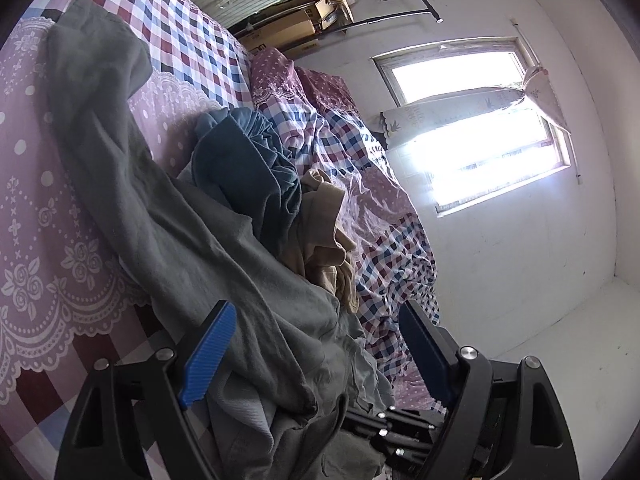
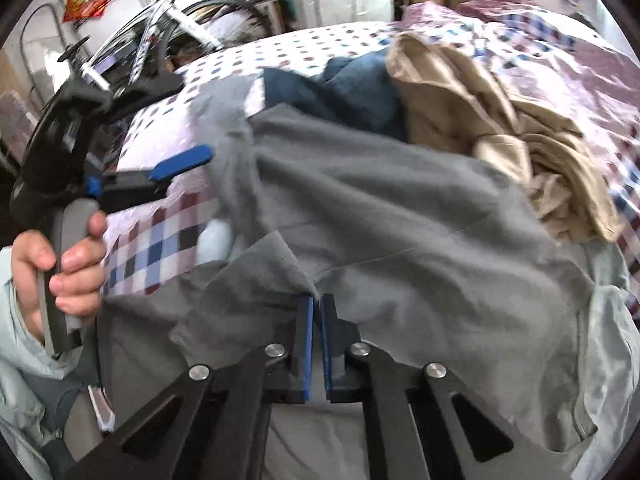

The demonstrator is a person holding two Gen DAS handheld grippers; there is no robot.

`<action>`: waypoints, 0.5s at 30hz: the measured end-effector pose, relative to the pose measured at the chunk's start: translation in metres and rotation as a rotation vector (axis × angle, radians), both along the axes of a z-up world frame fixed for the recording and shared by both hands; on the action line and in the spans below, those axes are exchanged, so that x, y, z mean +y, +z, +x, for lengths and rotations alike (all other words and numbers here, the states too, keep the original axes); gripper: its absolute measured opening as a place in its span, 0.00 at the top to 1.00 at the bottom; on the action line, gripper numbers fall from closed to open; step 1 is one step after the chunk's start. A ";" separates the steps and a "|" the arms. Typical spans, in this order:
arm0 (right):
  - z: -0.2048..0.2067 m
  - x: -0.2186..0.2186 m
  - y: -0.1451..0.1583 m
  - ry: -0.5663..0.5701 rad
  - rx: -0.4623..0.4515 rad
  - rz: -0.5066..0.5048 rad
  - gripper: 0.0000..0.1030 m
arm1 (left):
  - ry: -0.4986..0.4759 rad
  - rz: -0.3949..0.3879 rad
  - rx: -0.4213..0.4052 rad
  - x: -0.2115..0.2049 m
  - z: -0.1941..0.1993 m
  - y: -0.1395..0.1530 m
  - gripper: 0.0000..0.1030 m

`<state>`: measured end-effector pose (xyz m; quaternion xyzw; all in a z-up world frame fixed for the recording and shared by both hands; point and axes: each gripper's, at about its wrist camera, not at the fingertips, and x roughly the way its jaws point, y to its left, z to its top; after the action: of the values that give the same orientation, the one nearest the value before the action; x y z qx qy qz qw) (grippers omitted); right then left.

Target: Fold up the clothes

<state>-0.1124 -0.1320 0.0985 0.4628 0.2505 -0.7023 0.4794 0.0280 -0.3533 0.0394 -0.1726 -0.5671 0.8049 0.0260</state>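
A grey garment (image 1: pixel 160 216) (image 2: pixel 380 200) lies spread and rumpled across the bed. My right gripper (image 2: pixel 316 300) points down at its near part, and its blue pads are shut on a raised fold of the grey cloth. My left gripper (image 1: pixel 316 356) stands open, with grey cloth lying loose between its wide-apart fingers. In the right wrist view, a hand (image 2: pixel 76 260) holds the left gripper at the left, one blue finger (image 2: pixel 182 164) beside the garment's edge. A dark blue garment (image 1: pixel 240 168) (image 2: pixel 352 92) and a beige one (image 1: pixel 320 232) (image 2: pixel 480 100) are heaped behind.
The bed has a checked sheet (image 1: pixel 180 28) (image 2: pixel 160 248) and a pink lace-print cover (image 1: pixel 40 240). A pale garment (image 2: pixel 612 320) lies under the grey one at the right. A bicycle (image 2: pixel 168 20) and cardboard boxes (image 1: pixel 288 28) stand beyond the bed, with a bright window (image 1: pixel 480 140) in the wall.
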 end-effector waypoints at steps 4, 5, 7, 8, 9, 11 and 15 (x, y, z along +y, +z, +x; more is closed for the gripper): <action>-0.018 0.010 0.012 -0.118 0.096 -0.010 0.99 | 0.001 -0.003 0.003 0.000 0.000 0.001 0.17; -0.022 0.012 0.013 -0.143 0.108 -0.007 0.99 | -0.002 -0.002 0.001 0.000 0.000 0.000 0.17; -0.030 0.016 0.014 -0.188 0.125 -0.003 0.99 | -0.002 -0.004 0.003 0.000 -0.001 0.001 0.17; -0.031 0.014 0.011 -0.189 0.102 -0.005 0.99 | -0.005 -0.004 0.002 0.000 -0.001 0.000 0.17; -0.032 0.014 0.008 -0.176 0.076 -0.009 0.99 | -0.009 -0.003 0.002 0.000 -0.002 0.000 0.17; -0.032 0.016 0.004 -0.158 0.031 -0.028 0.98 | -0.016 -0.005 -0.001 0.000 -0.003 0.000 0.17; -0.028 0.023 -0.004 -0.202 0.011 -0.004 0.91 | -0.052 -0.019 -0.010 0.005 -0.008 0.002 0.17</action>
<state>-0.1405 -0.1093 0.0948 0.4811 0.2034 -0.7501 0.4056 0.0205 -0.3479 0.0413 -0.1916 -0.5551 0.8083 0.0423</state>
